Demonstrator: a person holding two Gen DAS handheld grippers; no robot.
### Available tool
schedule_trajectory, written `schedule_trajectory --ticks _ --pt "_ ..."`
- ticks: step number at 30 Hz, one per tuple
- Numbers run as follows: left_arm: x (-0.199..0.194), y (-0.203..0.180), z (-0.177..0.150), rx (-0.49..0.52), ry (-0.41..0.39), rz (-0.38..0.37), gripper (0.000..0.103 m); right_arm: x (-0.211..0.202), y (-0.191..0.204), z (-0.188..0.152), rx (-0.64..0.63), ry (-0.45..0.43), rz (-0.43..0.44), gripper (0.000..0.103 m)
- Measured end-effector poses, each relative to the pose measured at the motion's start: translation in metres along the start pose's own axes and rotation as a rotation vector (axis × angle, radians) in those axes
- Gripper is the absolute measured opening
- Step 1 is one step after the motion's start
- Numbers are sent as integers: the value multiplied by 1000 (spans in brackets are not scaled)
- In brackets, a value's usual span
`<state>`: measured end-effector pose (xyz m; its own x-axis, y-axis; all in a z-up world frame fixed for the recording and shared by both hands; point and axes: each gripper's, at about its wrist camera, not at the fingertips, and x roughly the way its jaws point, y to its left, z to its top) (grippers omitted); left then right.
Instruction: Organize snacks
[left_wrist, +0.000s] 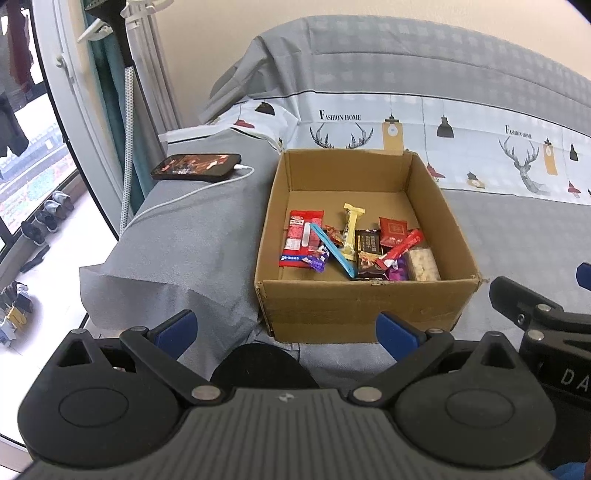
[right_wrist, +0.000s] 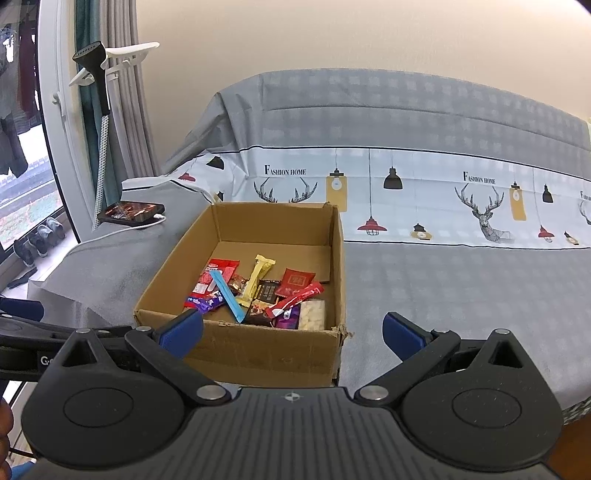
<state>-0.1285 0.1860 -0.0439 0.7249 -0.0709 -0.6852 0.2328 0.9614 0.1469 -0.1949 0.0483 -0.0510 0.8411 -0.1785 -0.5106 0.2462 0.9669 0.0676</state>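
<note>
An open cardboard box stands on the grey bed cover. Several wrapped snacks lie on its floor, among them a red packet, a yellow bar, a blue stick, a dark chocolate bar and a clear pack of white pieces. My left gripper hangs open in front of the box's near wall, holding nothing. My right gripper is open too, just before the box's near right corner, with nothing between its fingers.
A phone on a white charging cable lies left of the box. Behind it runs a deer-print sheet over a grey headboard. The bed's left edge drops to a floor with shoes by a window.
</note>
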Motion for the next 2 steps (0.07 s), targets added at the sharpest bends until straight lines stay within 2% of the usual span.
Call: schedule_trajectory --ticks 2 --pt "3 0 1 1 7 1 103 2 -1 0 1 5 9 102"
